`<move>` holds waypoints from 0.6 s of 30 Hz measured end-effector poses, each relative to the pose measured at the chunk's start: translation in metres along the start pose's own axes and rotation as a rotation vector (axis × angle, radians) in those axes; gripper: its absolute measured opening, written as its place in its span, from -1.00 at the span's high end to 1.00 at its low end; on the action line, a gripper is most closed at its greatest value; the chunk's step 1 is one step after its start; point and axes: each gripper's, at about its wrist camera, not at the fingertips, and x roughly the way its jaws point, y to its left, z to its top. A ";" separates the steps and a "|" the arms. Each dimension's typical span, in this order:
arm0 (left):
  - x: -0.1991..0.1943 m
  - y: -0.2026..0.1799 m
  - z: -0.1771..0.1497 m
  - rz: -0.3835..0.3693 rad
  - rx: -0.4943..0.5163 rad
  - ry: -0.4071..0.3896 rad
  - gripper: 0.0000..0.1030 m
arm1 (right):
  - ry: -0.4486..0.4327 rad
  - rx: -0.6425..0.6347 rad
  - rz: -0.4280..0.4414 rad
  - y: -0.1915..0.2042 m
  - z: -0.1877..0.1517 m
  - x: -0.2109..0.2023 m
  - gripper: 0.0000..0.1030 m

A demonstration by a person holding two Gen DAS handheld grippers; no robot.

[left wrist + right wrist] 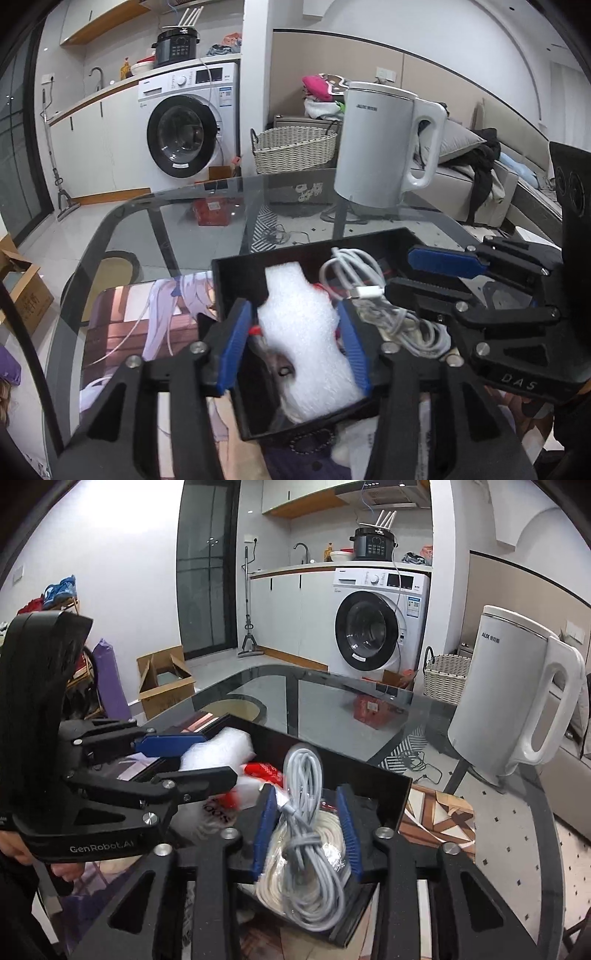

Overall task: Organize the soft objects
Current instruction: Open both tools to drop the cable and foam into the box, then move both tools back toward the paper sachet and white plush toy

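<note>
A black open box [236,266] [384,771] sits on a printed mat on the glass table. My left gripper [295,325] [199,757] is over the box, its blue pads against both sides of a white foam sheet [306,332] that also shows in the right wrist view [221,749]. My right gripper [306,805] [402,273] is over the box's other half, pads on either side of a coiled grey-white cable [306,812] [369,295]. A red-and-white packet [266,771] lies in the box between them.
A white electric kettle [384,147] [517,698] stands on the glass table [166,229] beyond the box. The printed mat [140,325] lies under the box. A washing machine [188,125], woven basket [295,147] and cardboard box [162,683] stand on the floor beyond.
</note>
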 end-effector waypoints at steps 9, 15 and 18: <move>-0.022 -0.012 -0.007 -0.036 0.000 -0.012 -0.91 | -0.013 0.000 -0.044 -0.007 -0.010 -0.035 -0.35; -0.042 -0.003 -0.017 -0.021 -0.060 -0.016 -1.00 | -0.024 0.063 -0.031 -0.018 -0.023 -0.060 -0.97; -0.048 -0.004 -0.026 -0.002 -0.059 0.002 -1.00 | 0.010 0.076 -0.009 -0.019 -0.033 -0.067 -0.99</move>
